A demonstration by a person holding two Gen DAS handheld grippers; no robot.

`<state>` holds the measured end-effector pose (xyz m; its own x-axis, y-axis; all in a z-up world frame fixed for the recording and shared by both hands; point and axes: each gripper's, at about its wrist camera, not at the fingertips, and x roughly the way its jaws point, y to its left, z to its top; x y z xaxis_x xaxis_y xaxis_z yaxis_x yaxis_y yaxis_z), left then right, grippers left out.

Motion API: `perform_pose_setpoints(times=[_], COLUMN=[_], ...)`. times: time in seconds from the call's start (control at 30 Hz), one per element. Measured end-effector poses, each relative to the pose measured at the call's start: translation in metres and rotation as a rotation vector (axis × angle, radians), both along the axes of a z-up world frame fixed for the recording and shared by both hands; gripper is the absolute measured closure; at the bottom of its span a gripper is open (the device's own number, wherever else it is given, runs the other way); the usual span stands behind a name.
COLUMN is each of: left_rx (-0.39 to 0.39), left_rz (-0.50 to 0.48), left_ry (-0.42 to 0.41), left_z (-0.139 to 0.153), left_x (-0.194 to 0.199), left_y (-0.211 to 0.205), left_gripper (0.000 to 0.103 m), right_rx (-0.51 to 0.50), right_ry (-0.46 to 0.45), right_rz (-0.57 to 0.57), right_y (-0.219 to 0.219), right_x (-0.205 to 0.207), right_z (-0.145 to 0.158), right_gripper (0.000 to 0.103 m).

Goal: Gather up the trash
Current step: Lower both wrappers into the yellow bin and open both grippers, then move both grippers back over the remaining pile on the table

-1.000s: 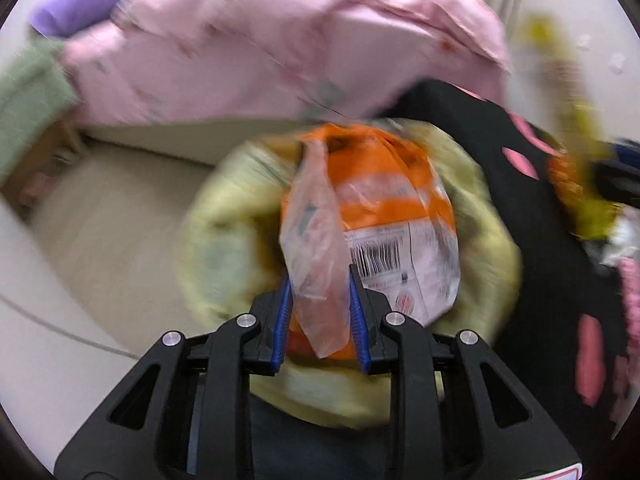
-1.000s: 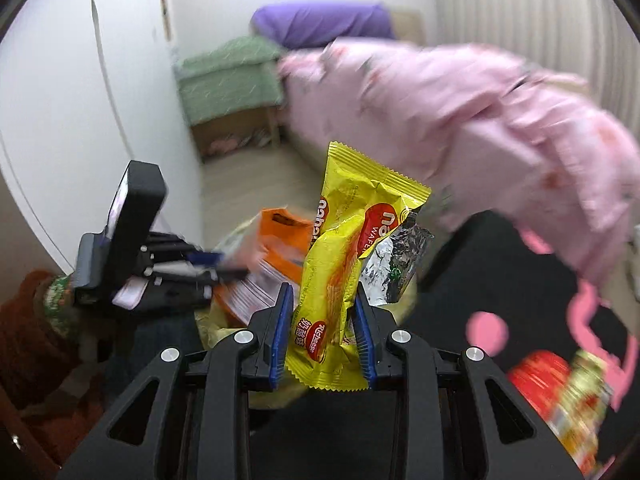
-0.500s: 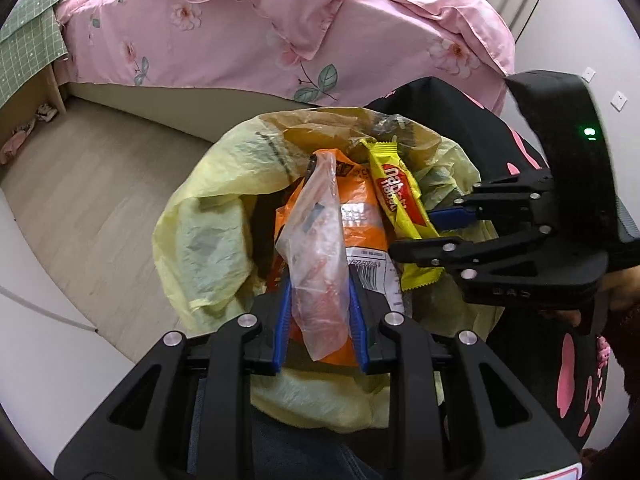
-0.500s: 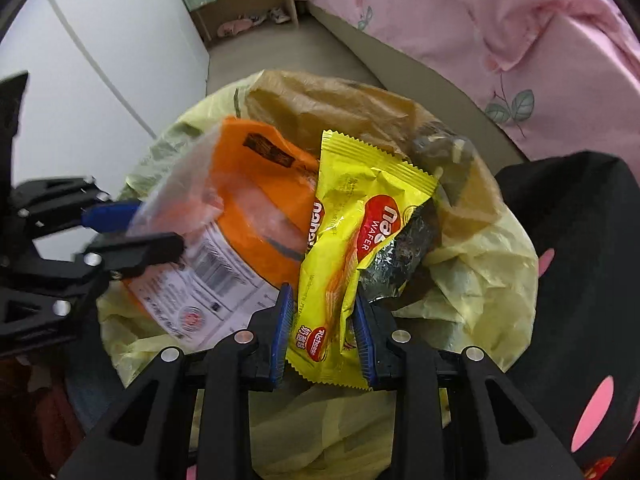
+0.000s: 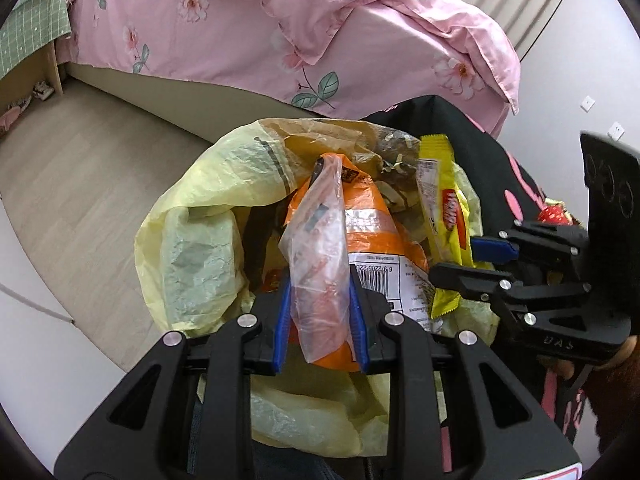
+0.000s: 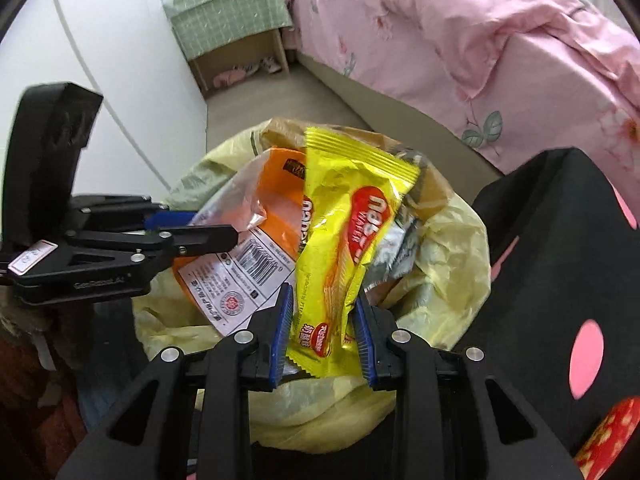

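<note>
Room: bedroom with pale wood floor (image 5: 80, 184); bed under a pink floral duvet (image 5: 280, 32) along the far side.
Side shelf: low unit with a green checked cloth (image 6: 228, 4), far left by the bed.
Trash bag: yellow plastic bag (image 5: 192, 248), mouth open, standing on the floor beside a black cloth with pink spots (image 6: 560, 280).
Left gripper (image 5: 320, 320): fingers closed on an orange snack wrapper (image 5: 368, 216) with its clear flap, held over the bag's mouth.
Right gripper (image 6: 324, 332): fingers clamped on a yellow wafer wrapper (image 6: 348, 220), held over the same bag, just right of the orange one.
</note>
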<state>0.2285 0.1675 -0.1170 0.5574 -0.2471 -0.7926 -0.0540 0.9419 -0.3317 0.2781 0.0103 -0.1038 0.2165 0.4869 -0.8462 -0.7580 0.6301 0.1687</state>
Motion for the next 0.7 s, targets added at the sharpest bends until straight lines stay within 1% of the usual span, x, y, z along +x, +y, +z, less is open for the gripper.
perform_pose_setpoints(times=[0.1,0.2,0.37,0.4,0.43,0.47,0.5,0.57,0.6,0.7], left_rx=[0.009,0.023,0.021,0.001,-0.021,-0.047,-0.059,-0.056,-0.045,-0.025], left_rz=[0.021,0.021,0.032,0.049,0.066,0.084,0.098,0.124,0.142,0.205], left_ry=[-0.003,-0.001,-0.012,-0.023,-0.037,-0.054,-0.067,-0.088,-0.102,-0.133], left_z=[0.001,0.001,0.006,0.008,0.011,0.016,0.02,0.027,0.031,0.044], left_x=[-0.001,-0.005,-0.011,-0.013,-0.015,-0.018,-0.021,-0.023,-0.024,-0.028], left_y=[0.001,0.0,0.003,0.007,0.012,0.018,0.022,0.028,0.03,0.038], left_gripper=[0.079,0.079,0.078,0.075,0.071,0.062,0.05,0.042,0.039,0.037], right_rx=[0.041,0.045,0.052,0.05,0.047,0.044,0.048,0.065,0.065,0.079], right_ry=[0.009,-0.01,0.004,0.003,-0.001,-0.005,-0.008,-0.007,-0.014,-0.041], right_rz=[-0.039,-0.051,-0.07,-0.072,-0.075,-0.079,-0.079,-0.07,-0.066,-0.073], right_y=[-0.006,-0.007,-0.004,-0.003,-0.002,-0.002,-0.001,-0.003,-0.003,-0.01], right_x=[-0.003,-0.007,-0.006,-0.005,-0.006,-0.006,-0.006,-0.01,-0.011,-0.016], right_z=[0.001,0.002,0.001,0.001,0.001,0.001,0.002,0.005,0.006,0.015], right_gripper=[0.074,0.074,0.074,0.073,0.068,0.065,0.059,0.054,0.048,0.047])
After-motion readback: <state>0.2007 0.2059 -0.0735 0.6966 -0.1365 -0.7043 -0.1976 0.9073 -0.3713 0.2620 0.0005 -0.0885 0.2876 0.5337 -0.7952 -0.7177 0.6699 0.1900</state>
